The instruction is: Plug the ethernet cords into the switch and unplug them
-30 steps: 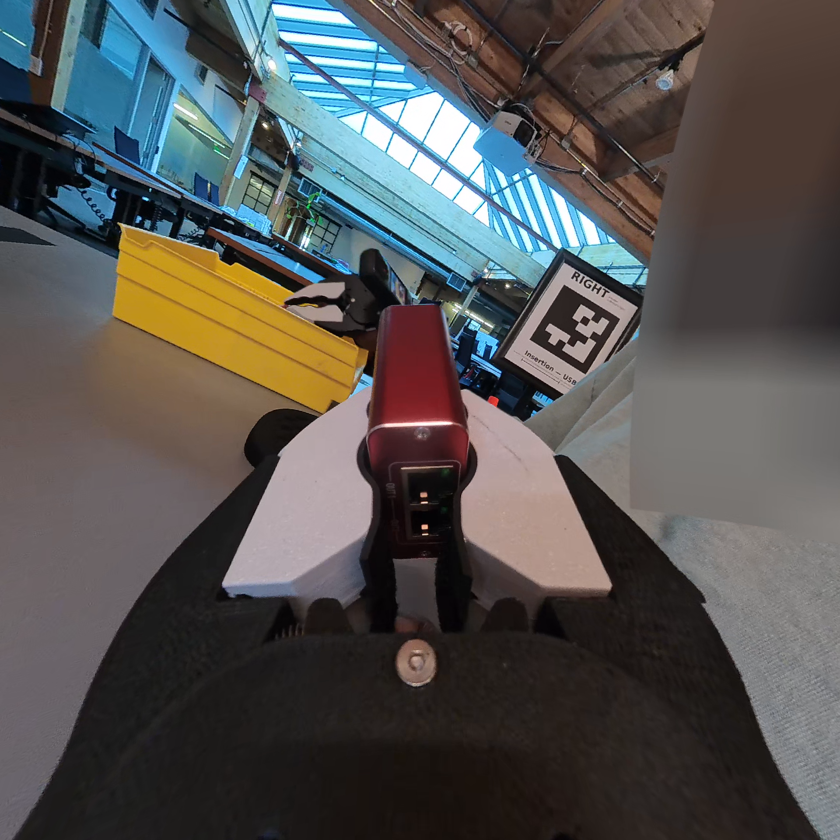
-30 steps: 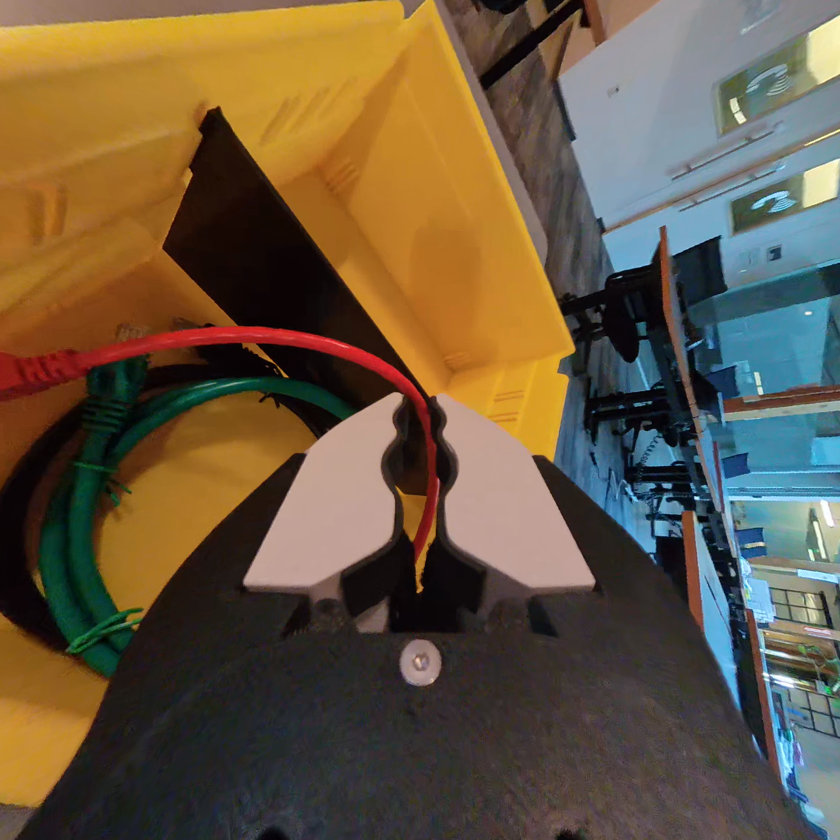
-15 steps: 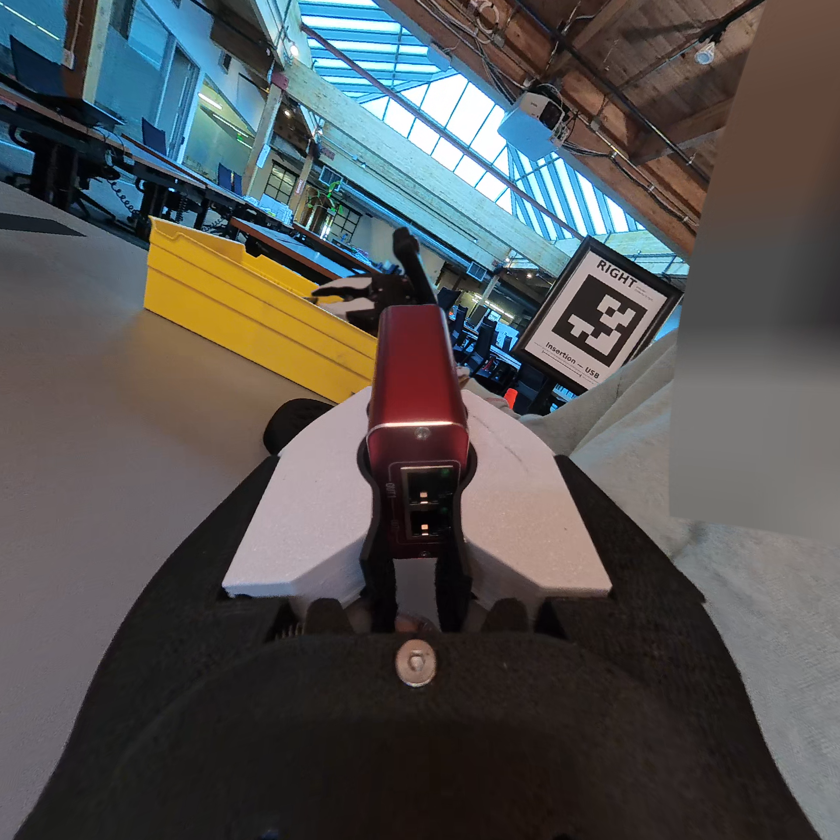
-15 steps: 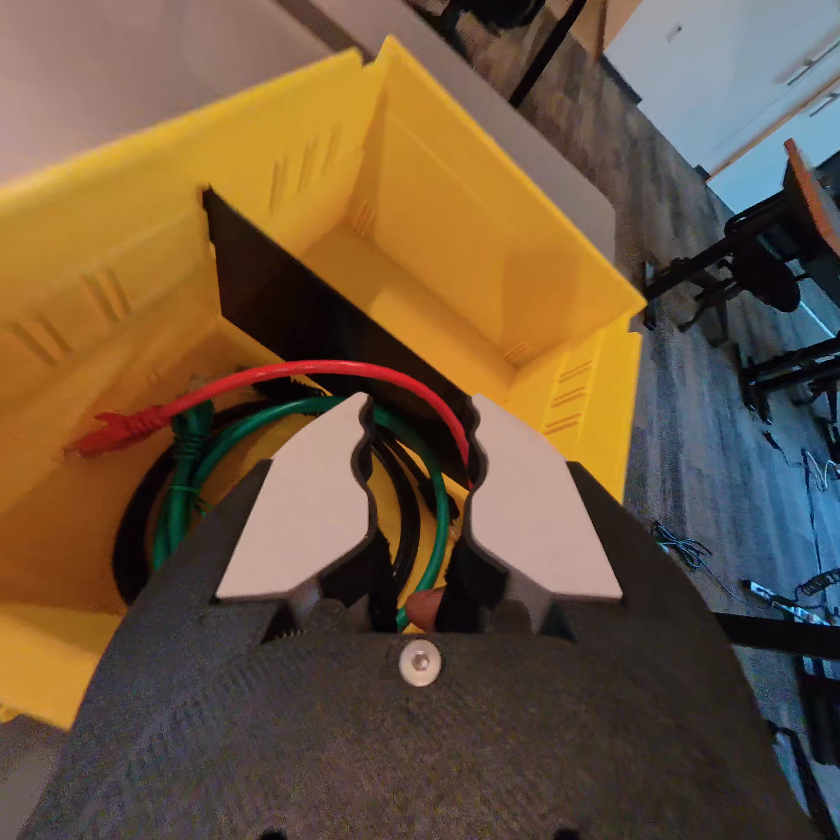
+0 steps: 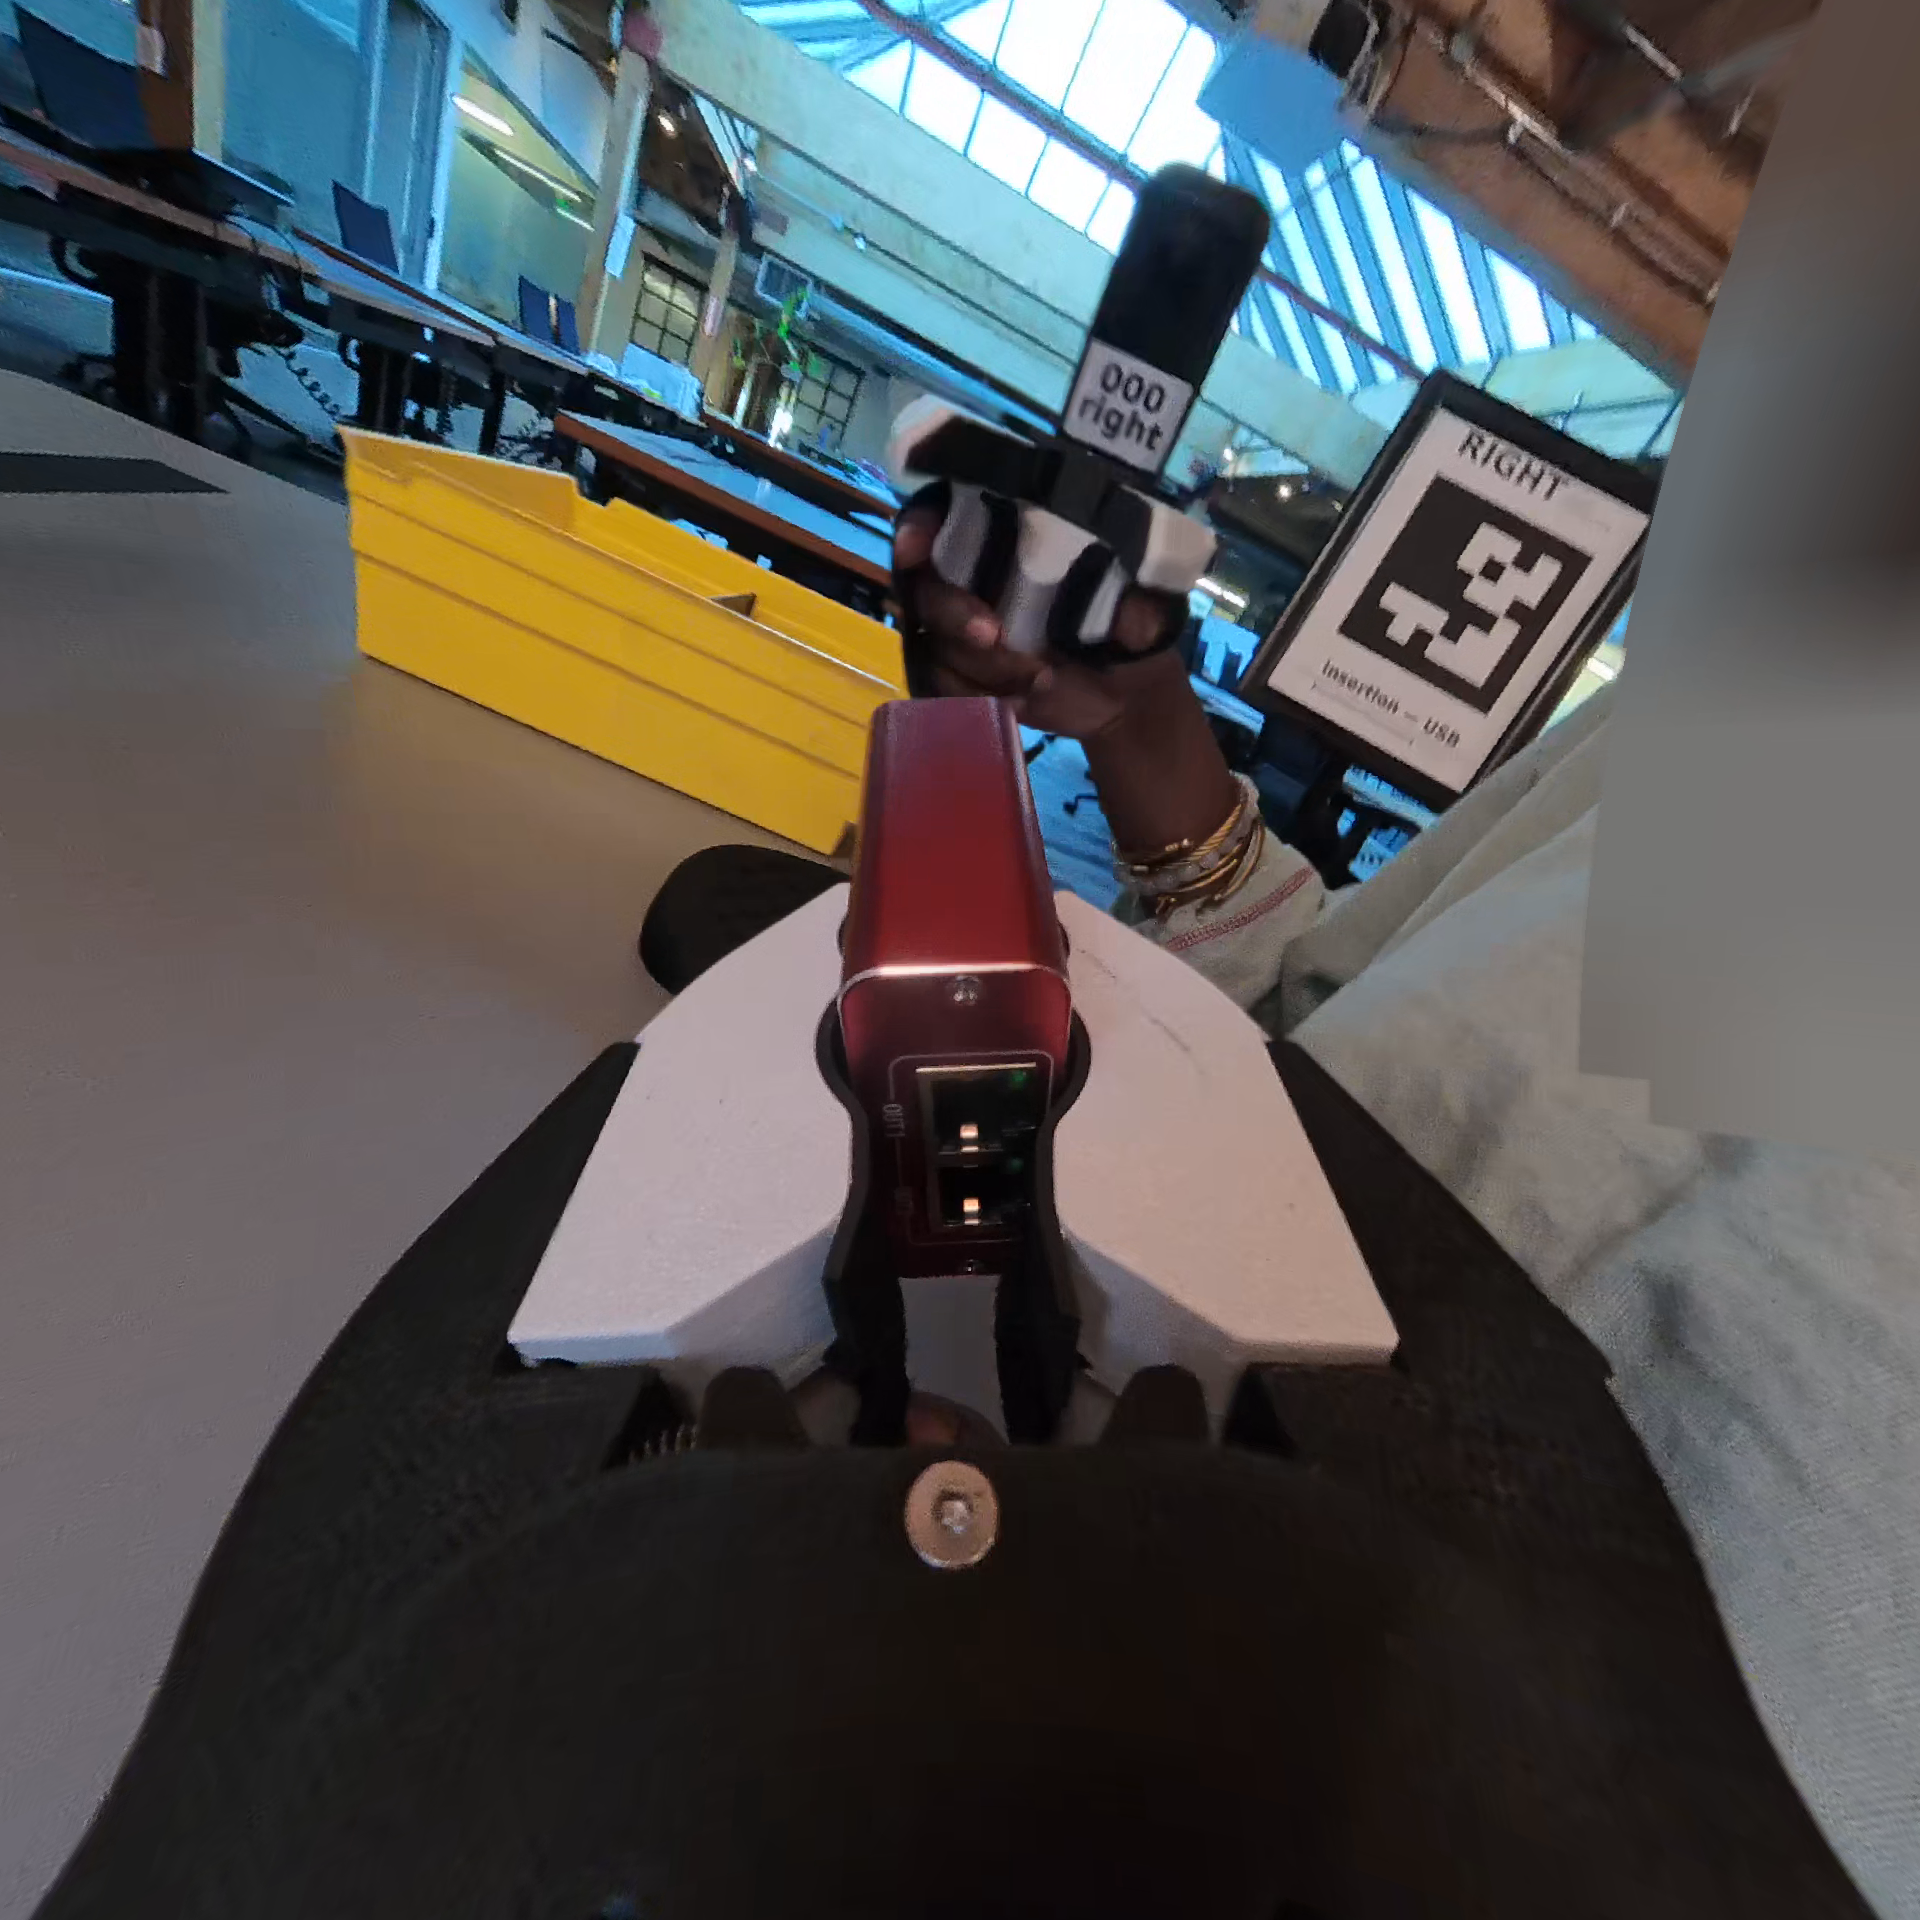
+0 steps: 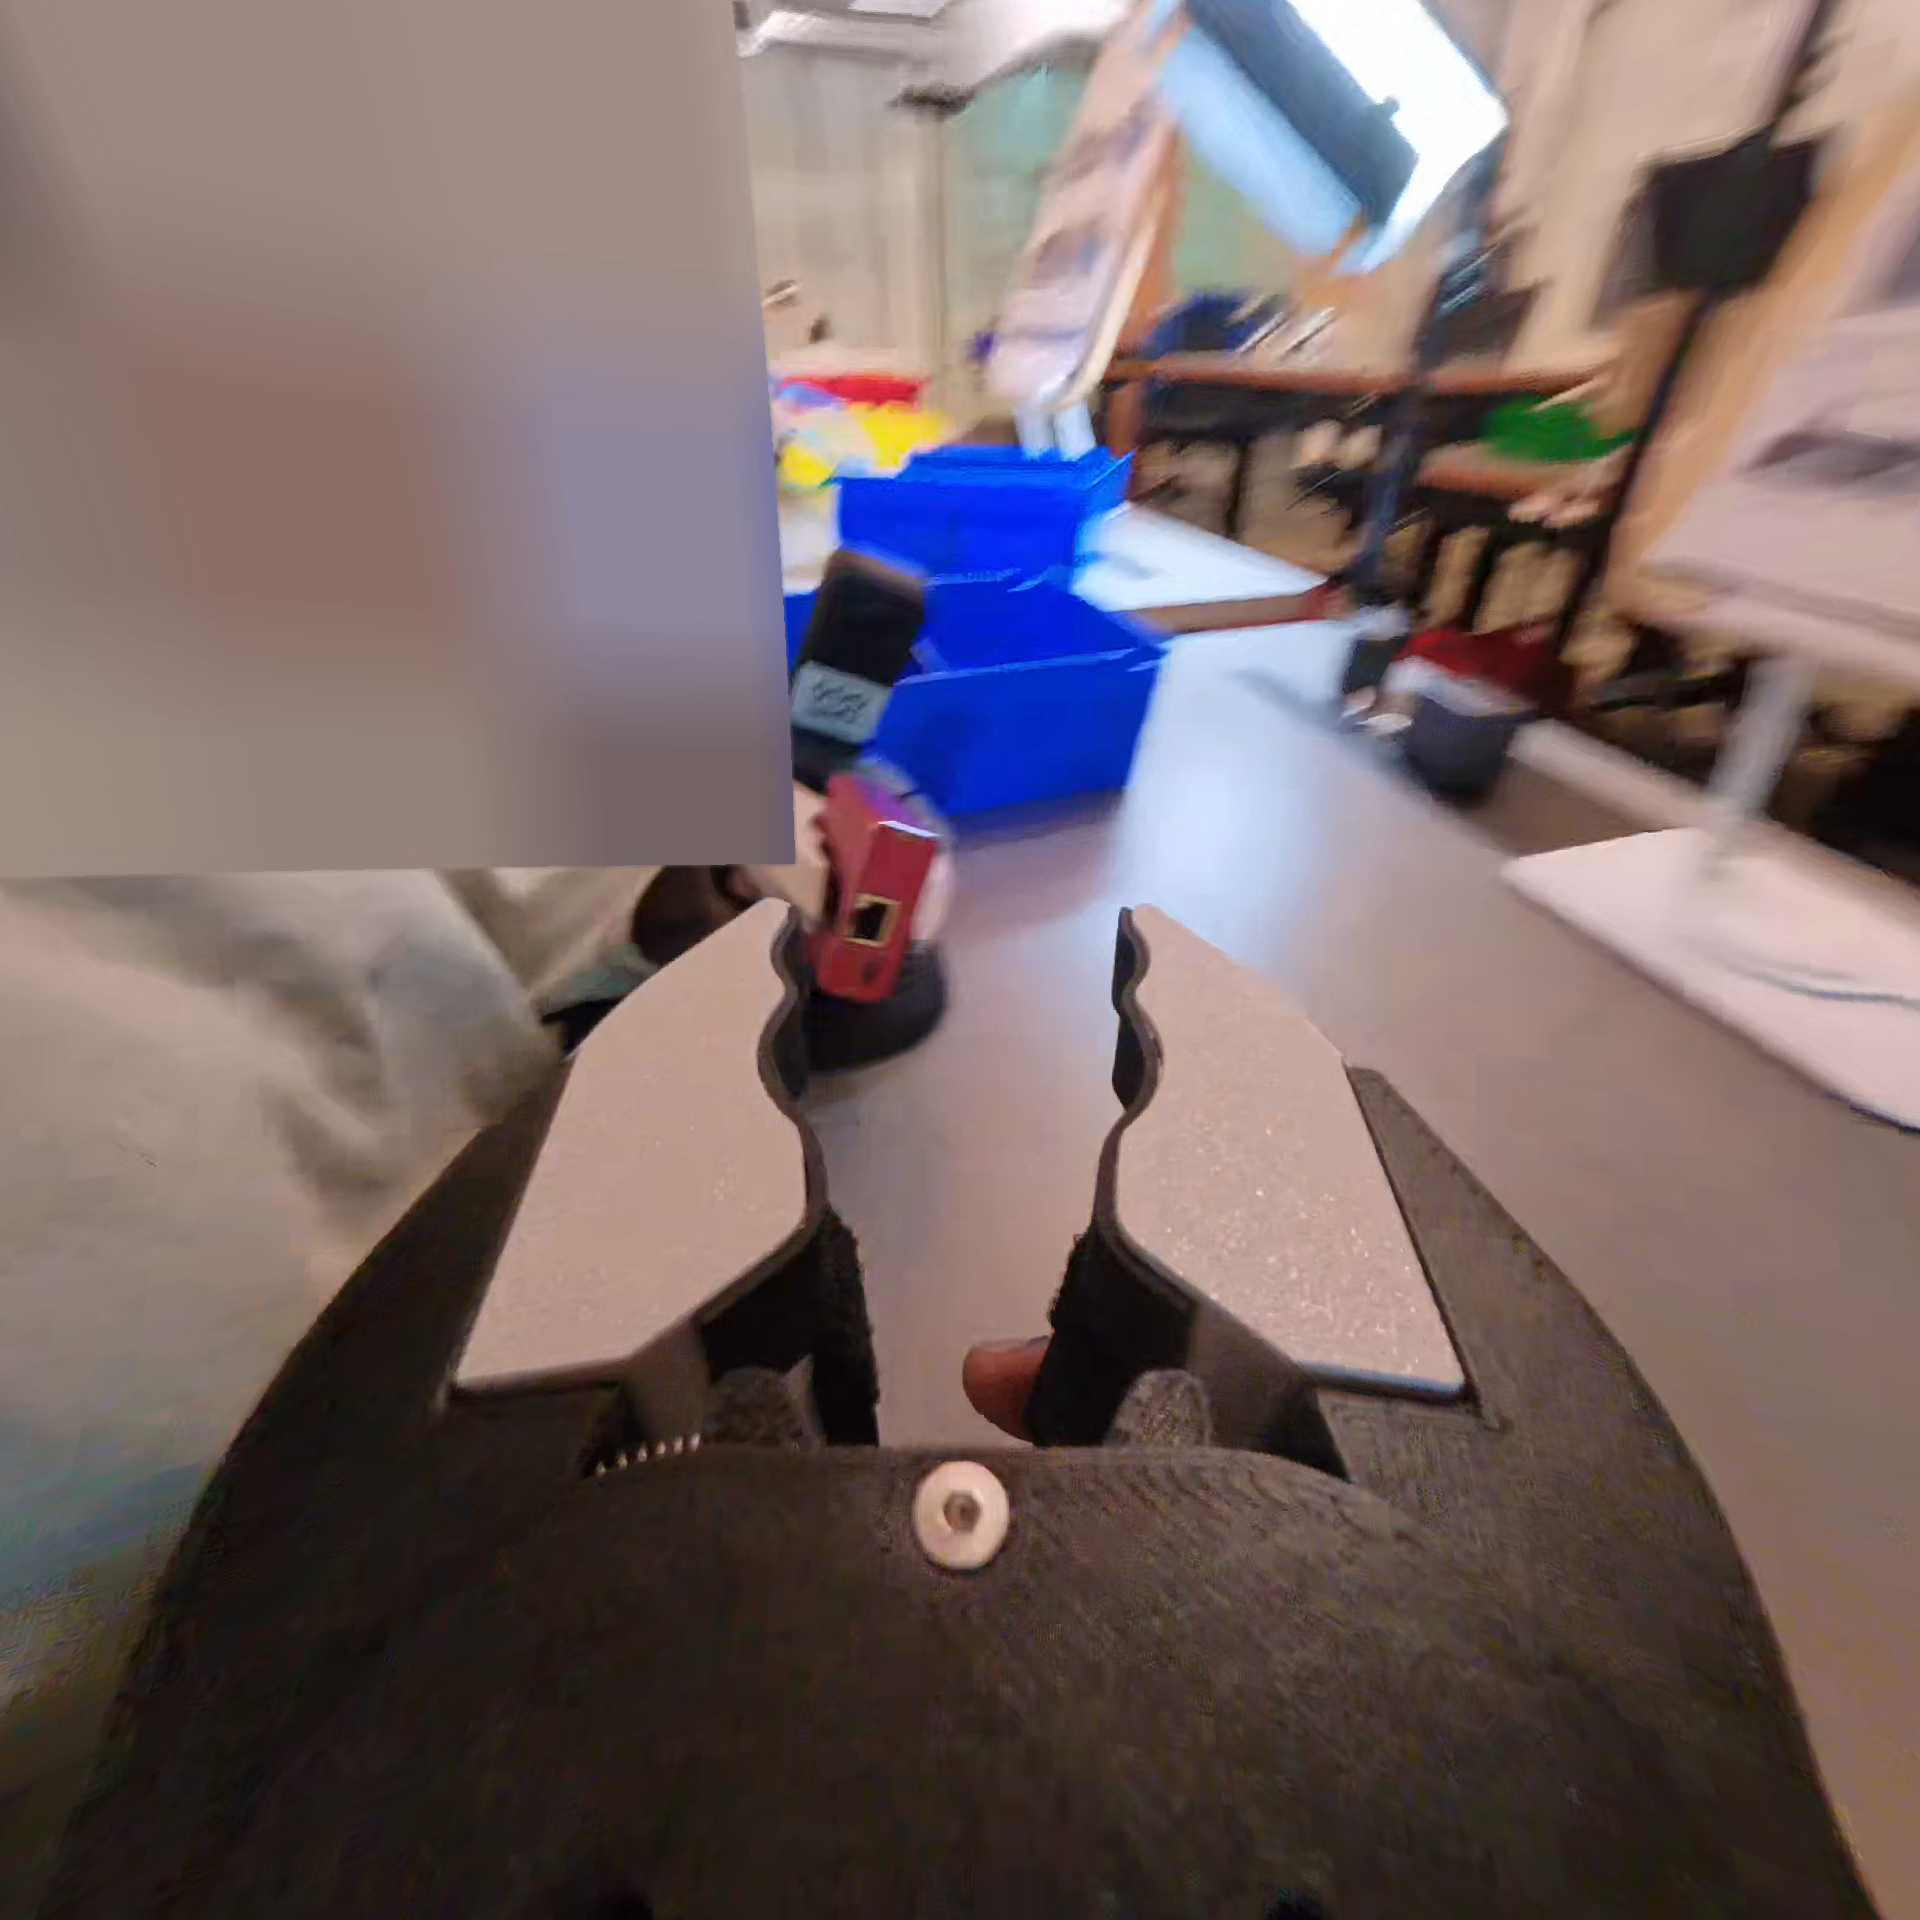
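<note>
the left gripper (image 5: 951,1132) clamps the red switch (image 5: 951,997) at frame centre, both ports bare. the right gripper (image 6: 951,997) gapes, holding nothing; no cord shows, so plugging seemingly remains.

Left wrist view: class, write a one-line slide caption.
Left gripper clamps a red switch, both ports empty; right gripper raised beyond.

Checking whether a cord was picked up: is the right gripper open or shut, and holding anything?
Open and empty. In the right wrist view the right gripper shows a wide gap between its fingers, with only bare table visible through it.
</note>
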`<state>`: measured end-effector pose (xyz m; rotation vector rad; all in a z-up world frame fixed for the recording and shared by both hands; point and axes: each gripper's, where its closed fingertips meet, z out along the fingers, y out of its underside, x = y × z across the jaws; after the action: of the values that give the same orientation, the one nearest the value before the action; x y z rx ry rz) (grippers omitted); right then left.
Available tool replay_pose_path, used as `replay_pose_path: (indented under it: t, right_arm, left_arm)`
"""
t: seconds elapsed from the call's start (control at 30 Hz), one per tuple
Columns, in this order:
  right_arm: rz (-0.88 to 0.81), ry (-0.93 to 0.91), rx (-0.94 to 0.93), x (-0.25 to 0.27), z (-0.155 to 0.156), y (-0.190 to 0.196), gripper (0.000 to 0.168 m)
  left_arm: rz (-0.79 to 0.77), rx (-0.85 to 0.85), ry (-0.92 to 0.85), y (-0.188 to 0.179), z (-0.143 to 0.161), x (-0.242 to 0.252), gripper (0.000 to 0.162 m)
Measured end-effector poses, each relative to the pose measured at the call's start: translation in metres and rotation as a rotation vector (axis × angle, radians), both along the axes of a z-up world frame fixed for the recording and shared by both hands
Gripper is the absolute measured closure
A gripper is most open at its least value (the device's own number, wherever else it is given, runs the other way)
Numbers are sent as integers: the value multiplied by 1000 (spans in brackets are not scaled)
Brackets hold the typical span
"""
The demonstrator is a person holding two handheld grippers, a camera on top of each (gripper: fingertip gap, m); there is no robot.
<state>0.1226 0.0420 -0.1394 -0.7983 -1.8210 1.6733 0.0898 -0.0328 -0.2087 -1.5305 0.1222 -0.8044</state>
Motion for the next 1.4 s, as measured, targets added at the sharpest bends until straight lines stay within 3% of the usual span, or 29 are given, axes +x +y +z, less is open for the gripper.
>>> replay_pose_path:
  t: [0.13,0.3,0.33,0.43,0.53,0.67,0.8,0.9,1.03,1.13,1.2,1.23,1.4]
  right_arm:
    - [217,-142,45,-22,-37,-70,111]
    - [252,-247,43,-46,-60,-96,122]
    - [268,-228,25,-46,-59,-98,133]
    - [253,-163,-25,-47,-57,-94,140]
    - [188,-100,-188,-48,-51,-87,140]
    - [139,-65,-371,-46,-54,-84,142]
    - [130,-38,-422,-42,-55,-82,142]
    - [116,70,-542,-40,-34,-72,142]
    - [104,199,-764,-33,-12,-54,142]
    - [74,225,-814,-36,-13,-58,141]
    - [65,216,-852,-40,-16,-61,142]
    - [63,206,-867,-42,-18,-62,142]
    - [112,103,-731,-45,-30,-77,142]
  left_arm:
    - [-13,-7,38,0,-3,5,134]
    - [-29,-24,85,-1,-7,10,134]
    - [-39,-16,85,-2,-6,12,134]
    - [-10,-16,86,1,-5,9,133]
    - [25,37,27,-1,6,0,135]
    - [62,46,88,-1,5,-2,135]
    - [41,47,66,-1,6,1,135]
    - [19,61,27,-4,9,1,133]
    - [41,75,0,-1,12,-1,118]
    - [14,81,-9,1,12,6,117]
    - [18,128,-9,-2,17,5,135]
    - [45,148,1,-3,20,1,136]
    - [93,252,-53,-14,39,-14,136]
